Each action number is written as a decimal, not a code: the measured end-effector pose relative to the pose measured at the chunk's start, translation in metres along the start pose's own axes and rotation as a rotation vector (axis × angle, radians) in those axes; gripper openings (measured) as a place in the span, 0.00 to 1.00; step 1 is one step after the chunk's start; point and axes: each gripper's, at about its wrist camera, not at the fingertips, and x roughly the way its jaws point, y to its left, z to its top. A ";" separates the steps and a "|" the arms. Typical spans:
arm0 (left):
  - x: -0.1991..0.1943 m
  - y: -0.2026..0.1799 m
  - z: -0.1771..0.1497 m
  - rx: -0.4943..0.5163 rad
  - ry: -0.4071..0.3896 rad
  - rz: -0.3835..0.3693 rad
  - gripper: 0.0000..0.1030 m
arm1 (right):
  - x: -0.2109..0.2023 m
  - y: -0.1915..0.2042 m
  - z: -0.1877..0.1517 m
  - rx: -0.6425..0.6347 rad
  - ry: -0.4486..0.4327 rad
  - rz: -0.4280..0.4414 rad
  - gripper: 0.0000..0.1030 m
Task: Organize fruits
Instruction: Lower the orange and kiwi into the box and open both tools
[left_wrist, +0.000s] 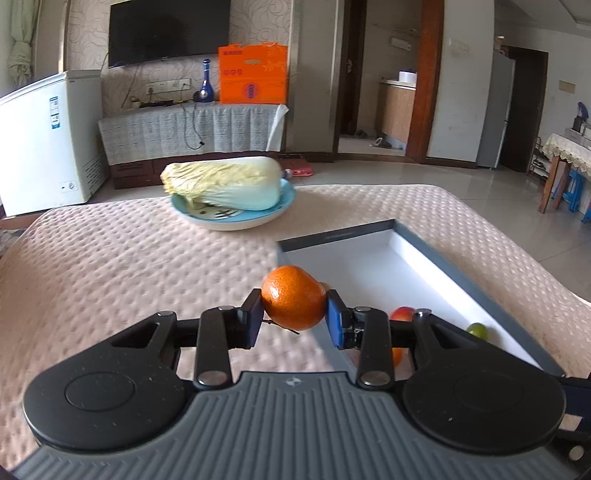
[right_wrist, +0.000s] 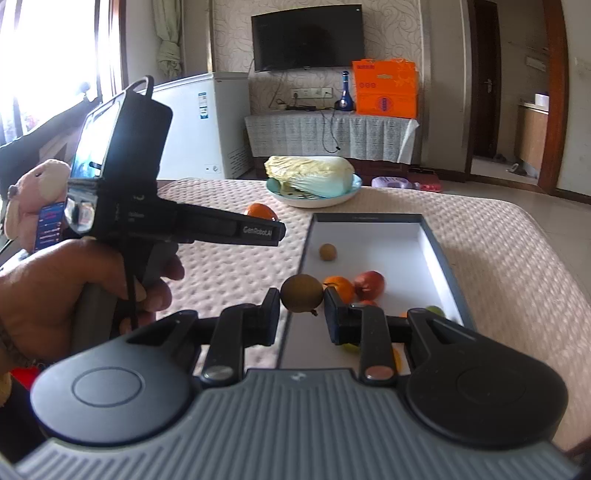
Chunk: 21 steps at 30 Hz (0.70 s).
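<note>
Holding one fruit in each tool above the padded bench (left_wrist: 110, 266), beside the white-lined tray (right_wrist: 439, 258).

Left tool (left_wrist: 294, 318) is clamped on an orange (left_wrist: 293, 297) at centre frame, over the tray's left edge. Right tool (right_wrist: 301, 306) grips a small brown fruit (right_wrist: 301, 293) at centre of its view, over that same rim. Inside the tray lie another brown fruit (right_wrist: 327, 252), an orange one (right_wrist: 341, 288) and a red one (right_wrist: 370, 284). A cabbage (left_wrist: 225, 182) rests on a plate (left_wrist: 236, 218) at upper centre.
</note>
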 end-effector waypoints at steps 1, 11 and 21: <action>0.001 -0.005 0.000 0.005 -0.001 -0.005 0.40 | -0.001 -0.002 -0.001 0.003 0.001 -0.005 0.28; 0.024 -0.051 0.003 0.051 0.008 -0.068 0.40 | -0.007 -0.018 -0.007 0.028 0.017 -0.038 0.28; 0.045 -0.079 0.002 0.099 0.005 -0.092 0.53 | 0.016 -0.044 -0.009 0.039 0.063 -0.095 0.28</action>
